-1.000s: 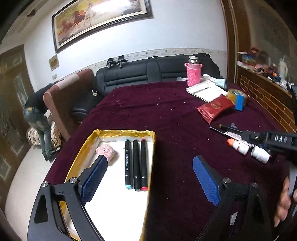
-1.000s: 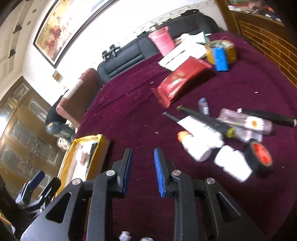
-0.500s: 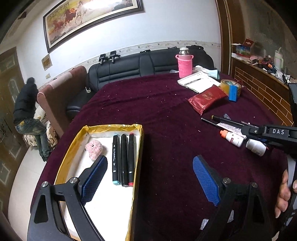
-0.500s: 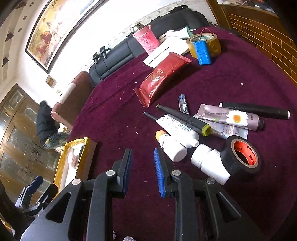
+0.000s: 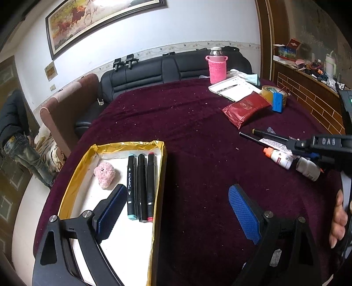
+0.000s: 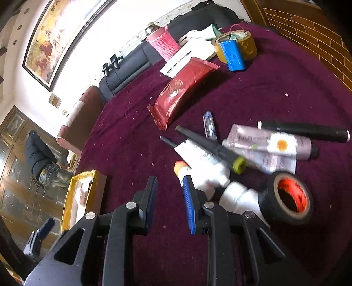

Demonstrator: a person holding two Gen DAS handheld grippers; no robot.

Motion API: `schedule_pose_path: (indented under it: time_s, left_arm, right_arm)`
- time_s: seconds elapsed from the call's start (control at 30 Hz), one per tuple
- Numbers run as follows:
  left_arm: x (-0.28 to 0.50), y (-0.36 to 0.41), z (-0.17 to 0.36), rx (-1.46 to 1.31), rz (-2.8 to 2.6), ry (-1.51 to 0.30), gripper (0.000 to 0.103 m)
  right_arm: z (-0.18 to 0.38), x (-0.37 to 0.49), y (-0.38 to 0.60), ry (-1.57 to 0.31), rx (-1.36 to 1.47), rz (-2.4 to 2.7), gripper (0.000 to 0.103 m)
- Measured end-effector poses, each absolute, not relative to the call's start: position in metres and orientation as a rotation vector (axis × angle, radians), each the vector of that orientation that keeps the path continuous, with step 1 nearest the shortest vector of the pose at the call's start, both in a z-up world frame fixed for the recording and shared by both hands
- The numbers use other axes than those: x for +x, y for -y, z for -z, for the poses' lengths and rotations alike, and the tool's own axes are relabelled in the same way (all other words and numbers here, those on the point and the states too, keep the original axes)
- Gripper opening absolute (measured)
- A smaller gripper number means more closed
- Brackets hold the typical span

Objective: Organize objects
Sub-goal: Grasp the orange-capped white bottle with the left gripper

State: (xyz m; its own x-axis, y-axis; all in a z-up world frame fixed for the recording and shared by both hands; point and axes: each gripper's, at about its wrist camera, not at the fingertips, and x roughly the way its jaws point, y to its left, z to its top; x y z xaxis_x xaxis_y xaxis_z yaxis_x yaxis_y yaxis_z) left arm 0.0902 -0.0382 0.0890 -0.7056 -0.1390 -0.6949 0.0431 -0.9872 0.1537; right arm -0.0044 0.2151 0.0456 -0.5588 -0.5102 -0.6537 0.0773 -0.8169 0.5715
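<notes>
left gripper spread wide above gold-rimmed tray holding three markers and pink pompom. right gripper slightly parted, empty, beside small white bottles on maroon tablecloth.

Black sofa, horse painting, white wall.

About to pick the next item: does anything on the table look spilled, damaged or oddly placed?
Nothing looks spilled or broken. The loose pile by the right gripper is jumbled: the yellow-capped marker lies across the white tube, and the white bottle rests against the black tape roll. The three markers lie neatly in the gold box.
</notes>
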Motion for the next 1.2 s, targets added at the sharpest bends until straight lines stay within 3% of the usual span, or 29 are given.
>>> schedule_pose_path:
  time_s: [0.3, 0.43, 0.57, 0.73, 1.1, 1.13, 1.17, 1.2]
  left_arm:
    - [0.081, 0.050, -0.082, 1.227, 2.811, 0.092, 0.090]
    - [0.078, 0.051, -0.079, 1.248, 2.819, 0.055, 0.090]
    - [0.077, 0.051, -0.073, 1.303, 2.836, -0.001, 0.090]
    - [0.069, 0.047, -0.061, 1.398, 2.862, -0.086, 0.090]
    - [0.035, 0.017, -0.021, 1.460, 2.742, 0.273, 0.088]
    - [0.033, 0.016, -0.021, 1.474, 2.761, 0.258, 0.075]
    - [0.031, 0.017, -0.019, 1.502, 2.767, 0.241, 0.042]
    - [0.029, 0.019, -0.016, 1.539, 2.768, 0.221, 0.025]
  right_arm:
    - [-0.021, -0.041, -0.202, 0.707, 1.333, 2.262, 0.022]
    - [-0.011, -0.032, -0.168, 0.760, 1.385, 1.907, 0.023]
    - [-0.031, -0.023, -0.166, 0.676, 1.317, 2.026, 0.023]
    - [-0.038, -0.017, -0.194, 0.714, 1.271, 2.147, 0.024]
    - [-0.037, -0.023, -0.228, 0.789, 1.255, 2.194, 0.024]
    - [-0.039, -0.023, -0.230, 0.784, 1.249, 2.199, 0.024]
    - [-0.040, -0.023, -0.231, 0.778, 1.245, 2.206, 0.024]
    - [-0.042, -0.023, -0.233, 0.774, 1.242, 2.212, 0.024]
